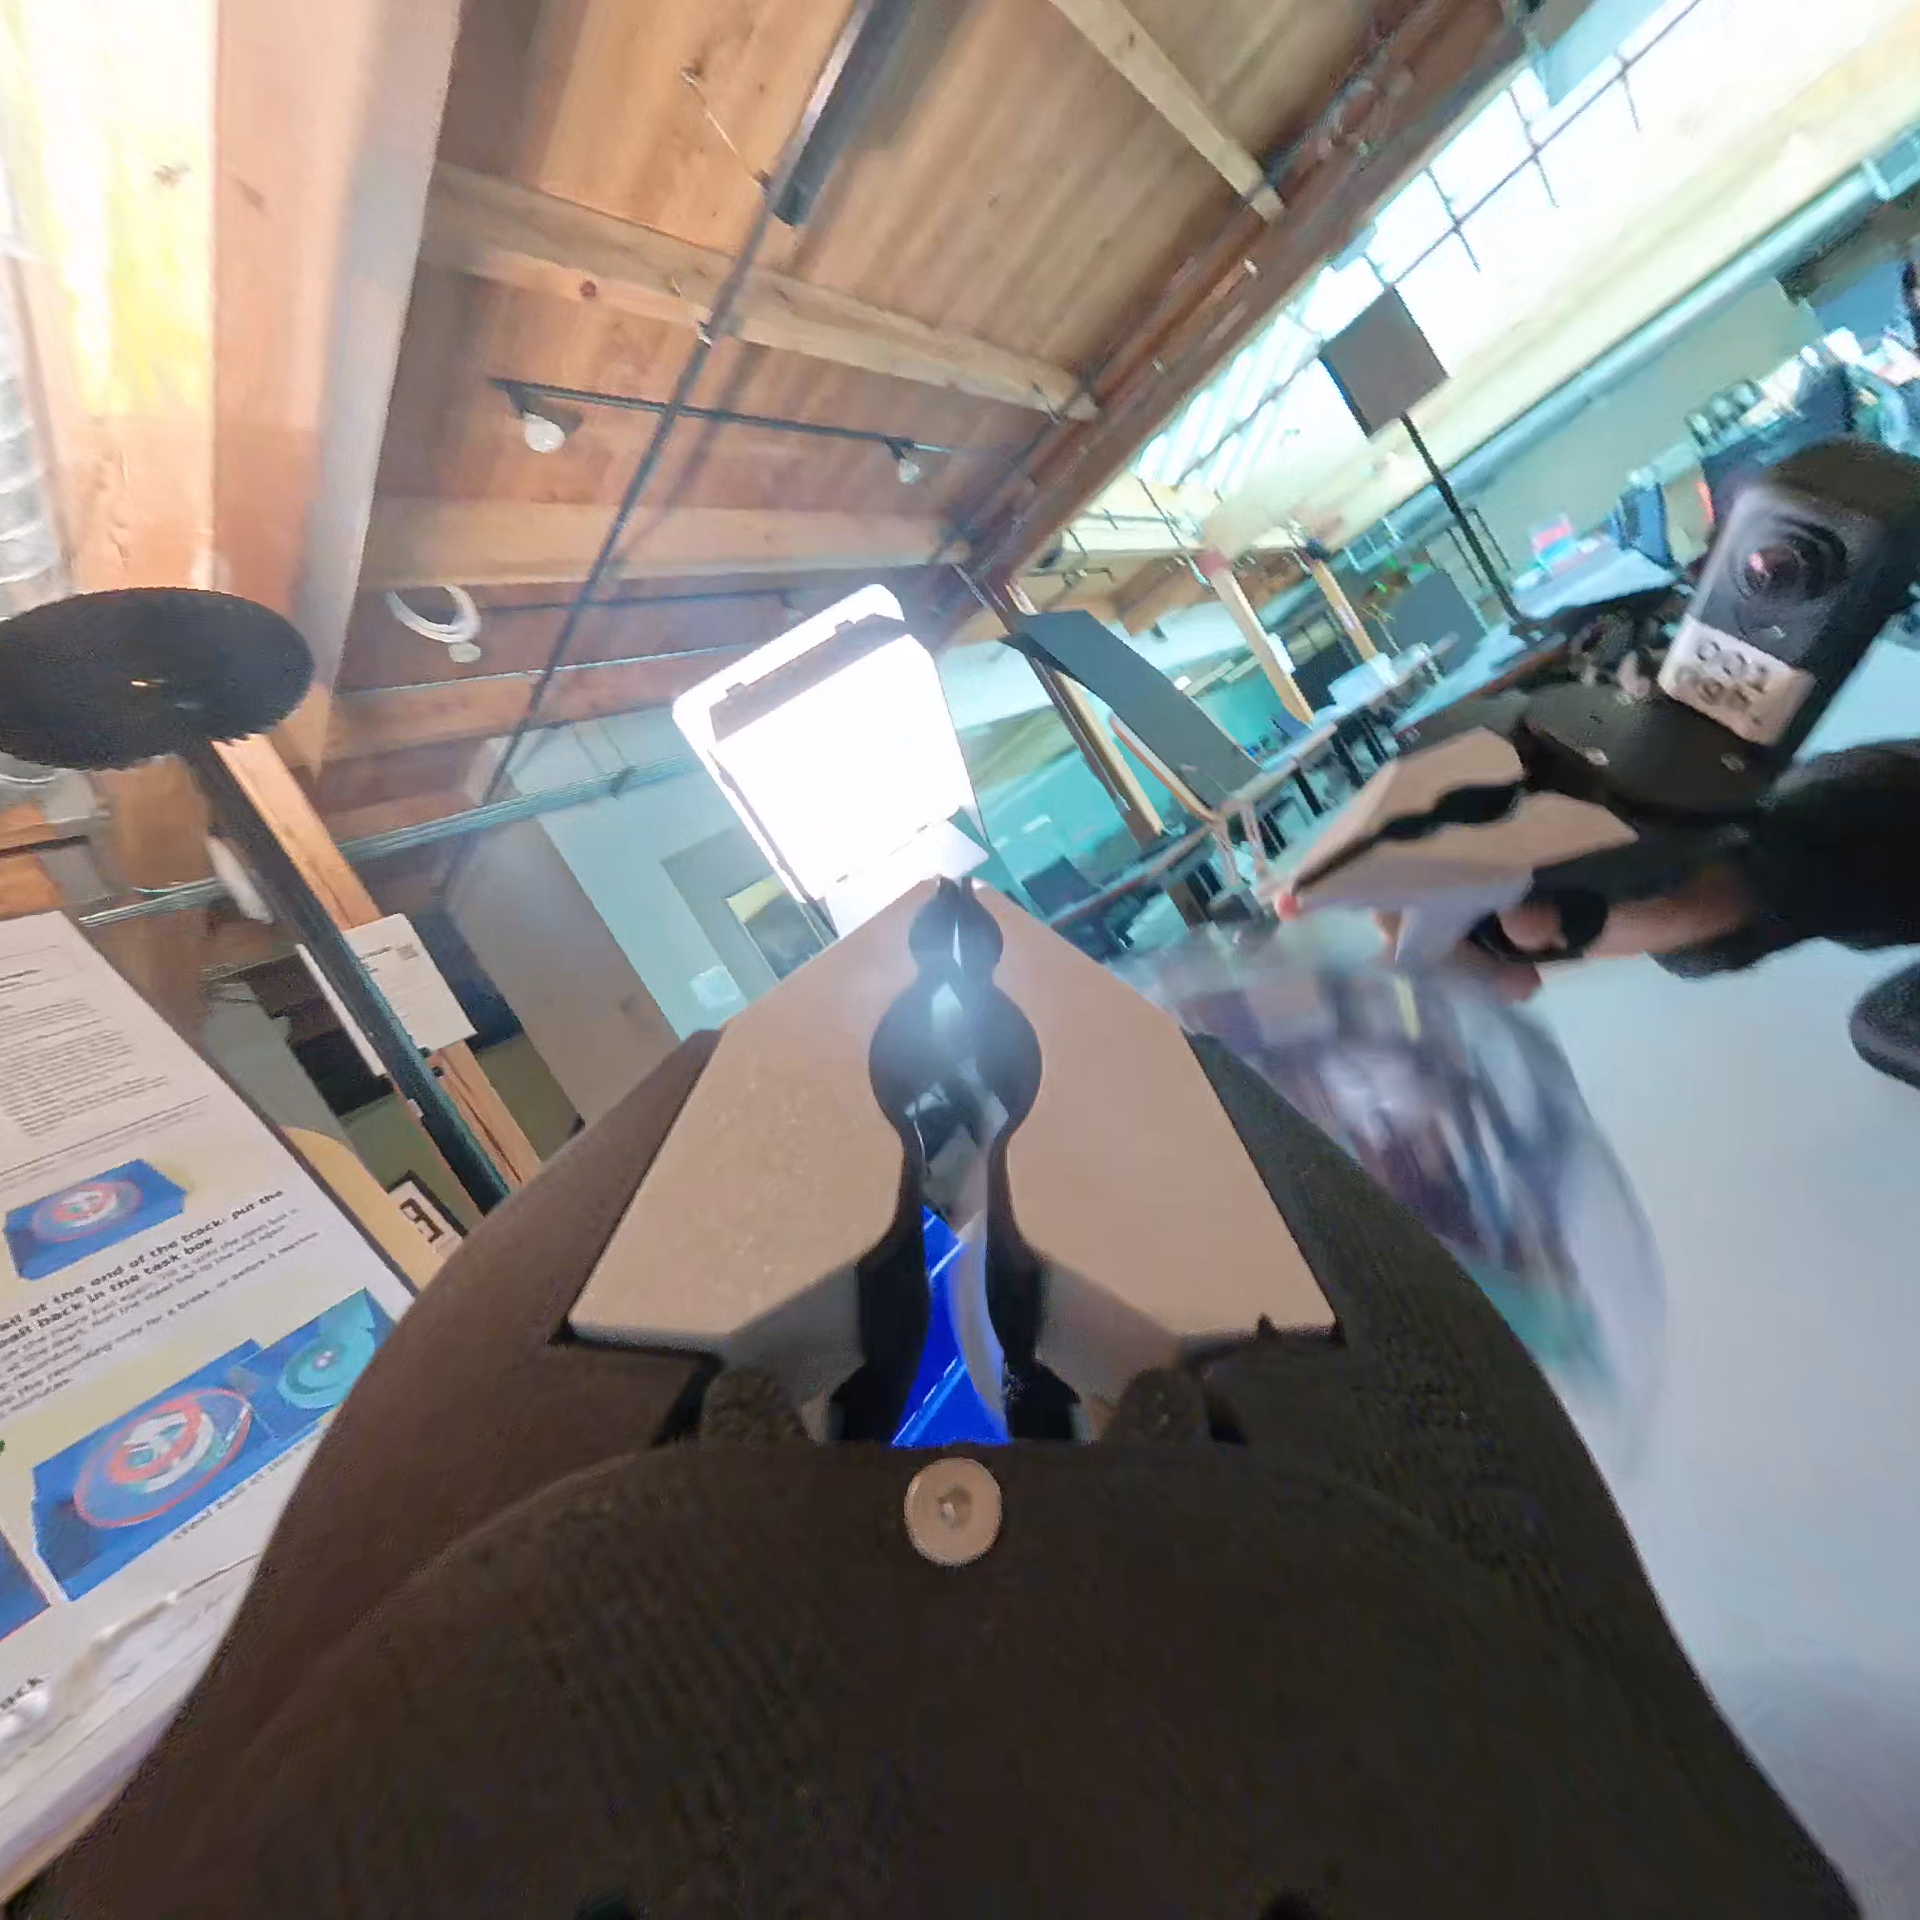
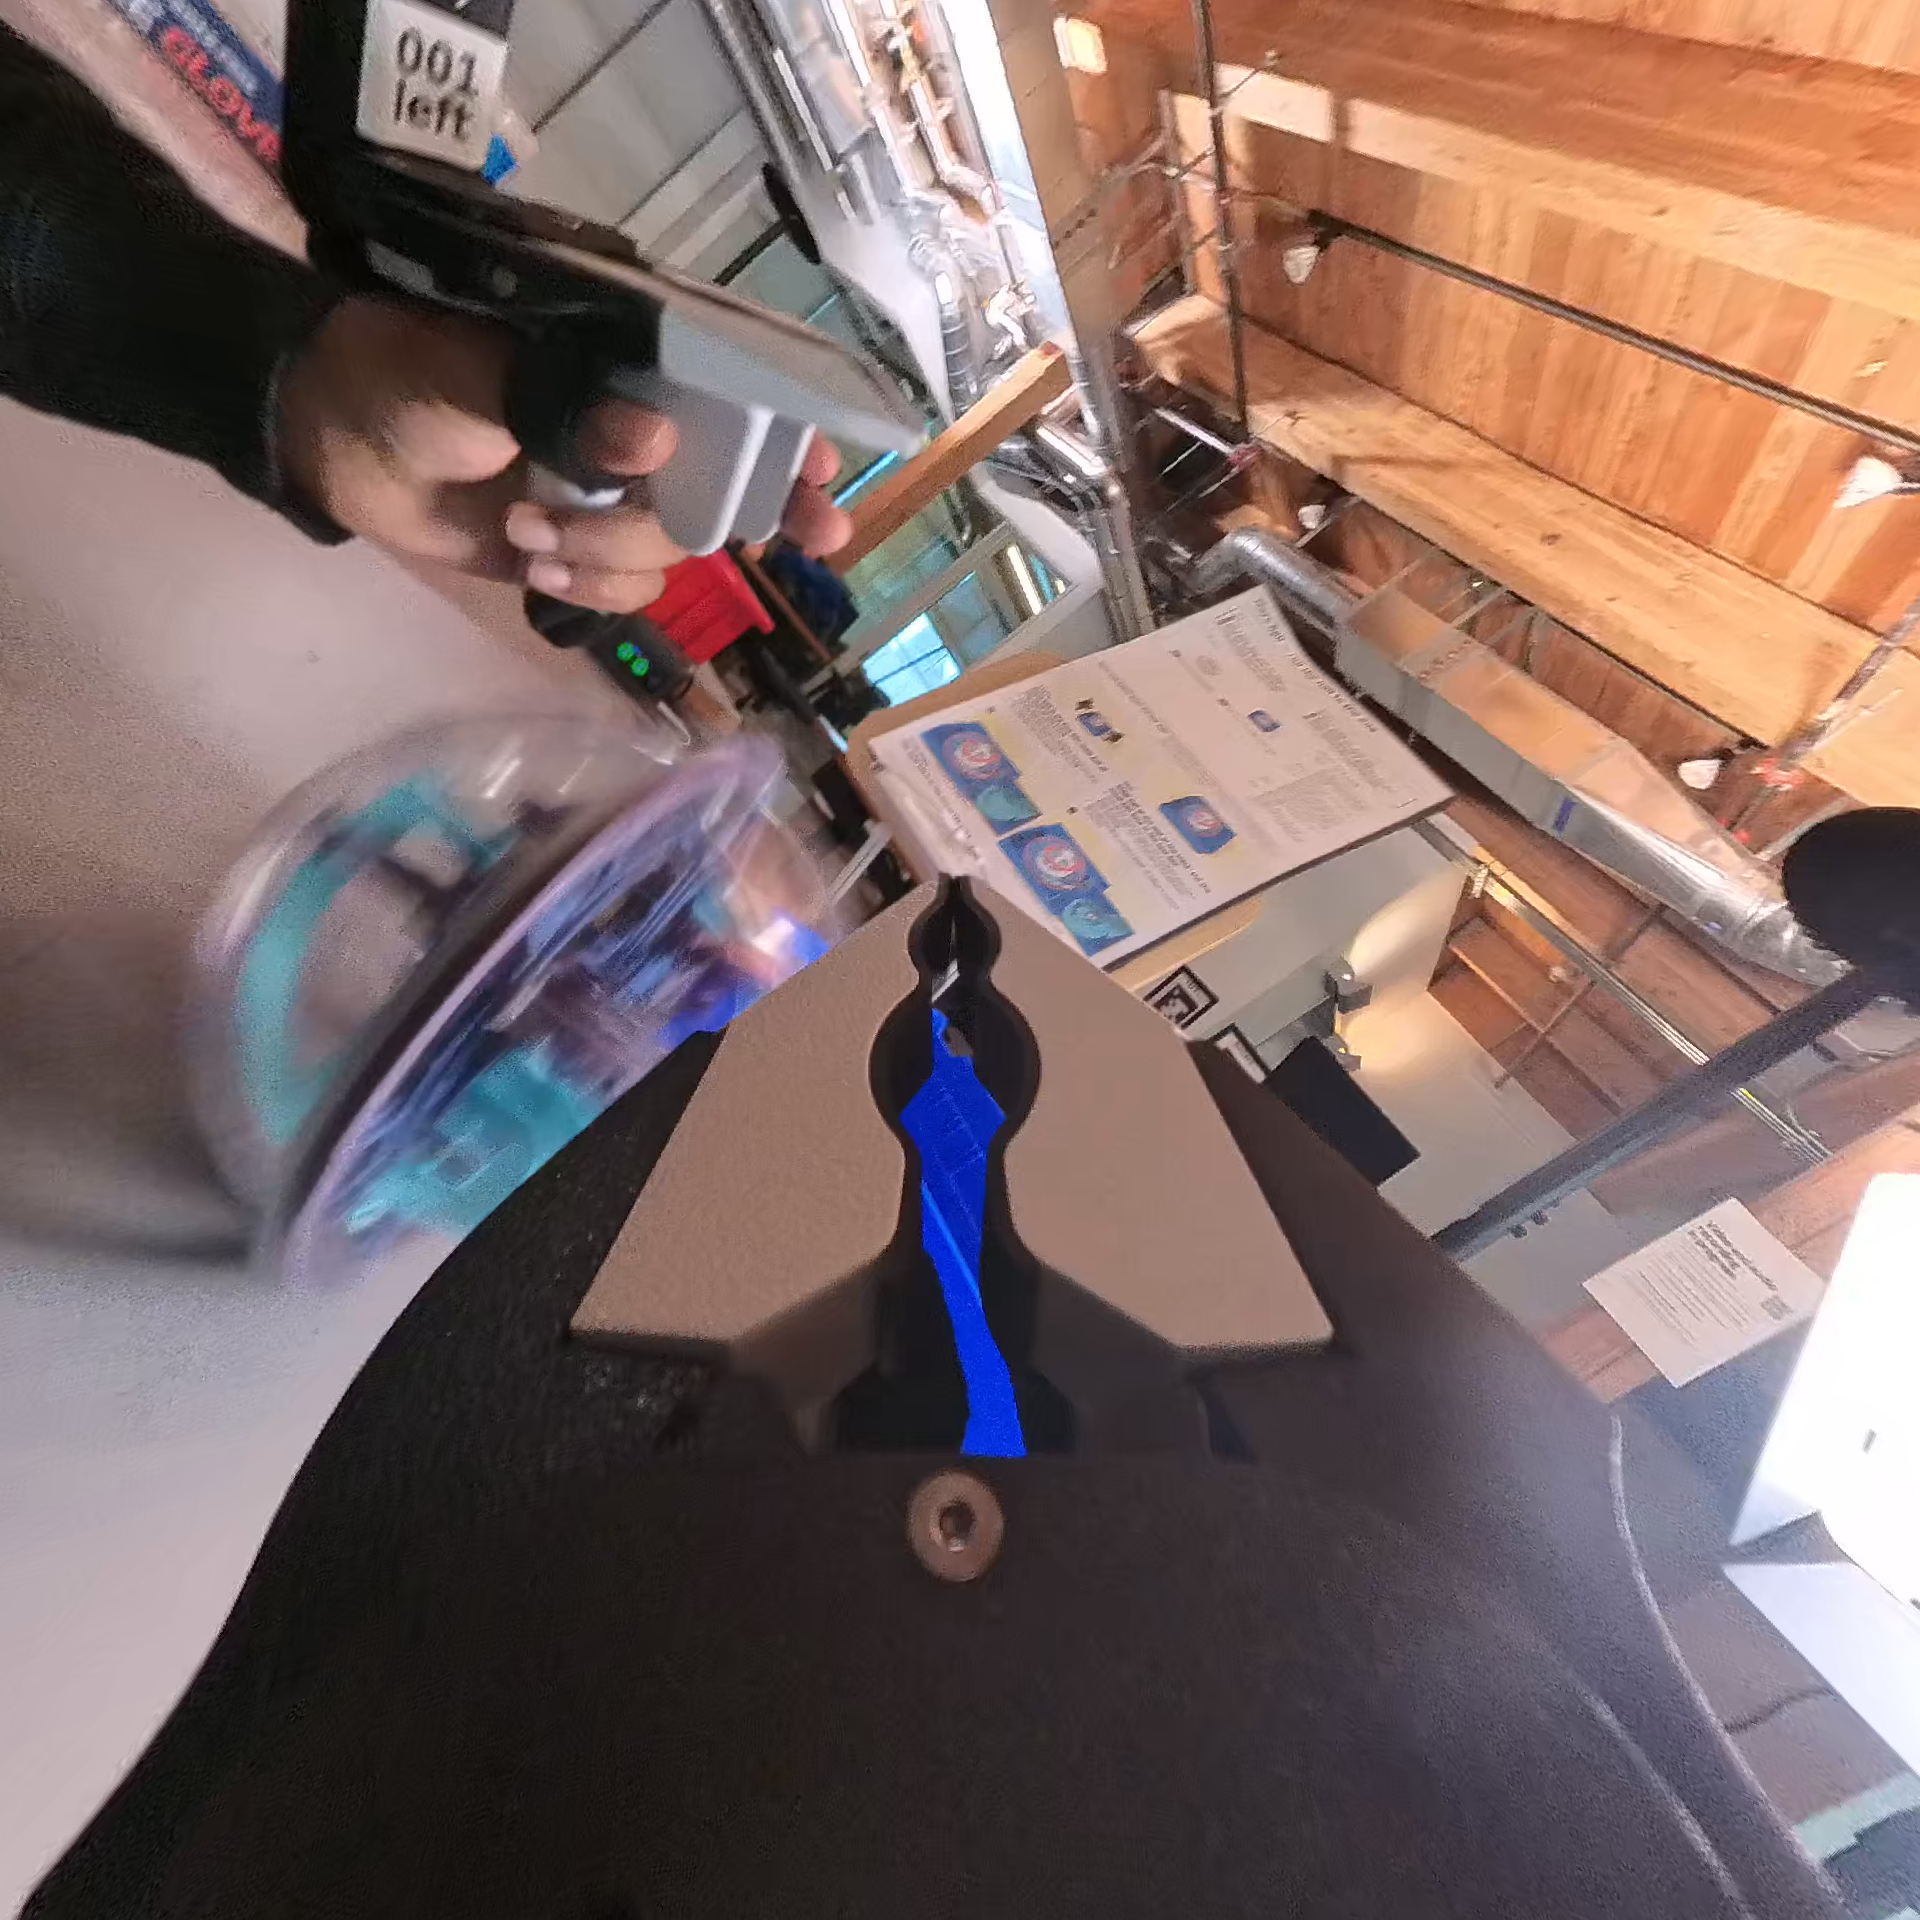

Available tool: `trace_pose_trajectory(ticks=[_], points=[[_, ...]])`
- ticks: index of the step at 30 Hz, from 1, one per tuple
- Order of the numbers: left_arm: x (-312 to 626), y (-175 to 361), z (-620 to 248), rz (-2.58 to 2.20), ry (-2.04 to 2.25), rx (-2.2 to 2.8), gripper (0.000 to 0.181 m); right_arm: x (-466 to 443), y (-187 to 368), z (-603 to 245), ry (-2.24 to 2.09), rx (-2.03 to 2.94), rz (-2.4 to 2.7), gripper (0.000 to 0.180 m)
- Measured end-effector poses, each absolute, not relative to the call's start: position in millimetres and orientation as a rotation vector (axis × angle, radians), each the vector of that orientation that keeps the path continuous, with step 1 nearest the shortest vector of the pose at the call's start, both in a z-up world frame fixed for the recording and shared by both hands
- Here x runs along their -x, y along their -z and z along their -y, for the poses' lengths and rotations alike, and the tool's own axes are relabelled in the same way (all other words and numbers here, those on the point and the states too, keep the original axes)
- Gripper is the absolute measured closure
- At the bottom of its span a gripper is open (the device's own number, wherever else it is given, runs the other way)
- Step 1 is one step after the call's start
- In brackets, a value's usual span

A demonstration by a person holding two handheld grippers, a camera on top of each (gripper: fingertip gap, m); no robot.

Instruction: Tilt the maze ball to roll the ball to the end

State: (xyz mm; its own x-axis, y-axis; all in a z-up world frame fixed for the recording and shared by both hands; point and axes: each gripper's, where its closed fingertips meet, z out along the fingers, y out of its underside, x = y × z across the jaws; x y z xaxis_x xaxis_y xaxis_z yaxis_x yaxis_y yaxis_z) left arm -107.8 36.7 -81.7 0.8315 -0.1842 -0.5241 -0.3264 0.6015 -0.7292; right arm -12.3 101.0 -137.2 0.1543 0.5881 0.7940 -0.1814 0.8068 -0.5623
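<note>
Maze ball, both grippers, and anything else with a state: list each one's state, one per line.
maze ball: tilted on edge, motion-blurred; the small ball inside cannot be made out.
left gripper: fingers closed together; a grip on the ball's rim is not clear.
right gripper: fingers closed together, ball just to its left; a grip is not clear.
light panel: lit, bright white.

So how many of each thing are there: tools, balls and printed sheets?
Tools: 2, the left tool and right tool
Clear maze ball: 1
Printed sheets: 2, the large sheet and small sheet
Total: 5
</note>
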Motion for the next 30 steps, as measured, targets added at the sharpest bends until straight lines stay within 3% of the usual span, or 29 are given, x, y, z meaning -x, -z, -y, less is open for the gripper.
trace_pose_trajectory(ticks=[9, 14, 18, 23, 30], points=[[115.0, 136.4, -59.3, -0.567, 0.048, 1.100, 0.181, 23.0, 198.6, -116.0, -0.612, 0.546, 1.414, 0.180], [157.9, 216.0, -95.9, -0.506, 0.141, 1.417, 0.171, 26.4, 218.1, -137.9, -0.637, 0.673, 1.437, 0.180], [171.9, 238.4, -102.3, -0.483, 0.224, 1.508, 0.171, 27.7, 236.1, -151.3, -0.750, 0.805, 1.470, 0.165], [161.3, 244.6, -92.7, -0.539, 0.293, 1.548, 0.148, 28.8, 248.5, -149.7, -0.866, 0.889, 1.528, 0.138], [145.3, 246.3, -78.2, -0.557, 0.368, 1.579, 0.121, 30.6, 254.3, -143.1, -0.872, 0.886, 1.577, 0.123]])
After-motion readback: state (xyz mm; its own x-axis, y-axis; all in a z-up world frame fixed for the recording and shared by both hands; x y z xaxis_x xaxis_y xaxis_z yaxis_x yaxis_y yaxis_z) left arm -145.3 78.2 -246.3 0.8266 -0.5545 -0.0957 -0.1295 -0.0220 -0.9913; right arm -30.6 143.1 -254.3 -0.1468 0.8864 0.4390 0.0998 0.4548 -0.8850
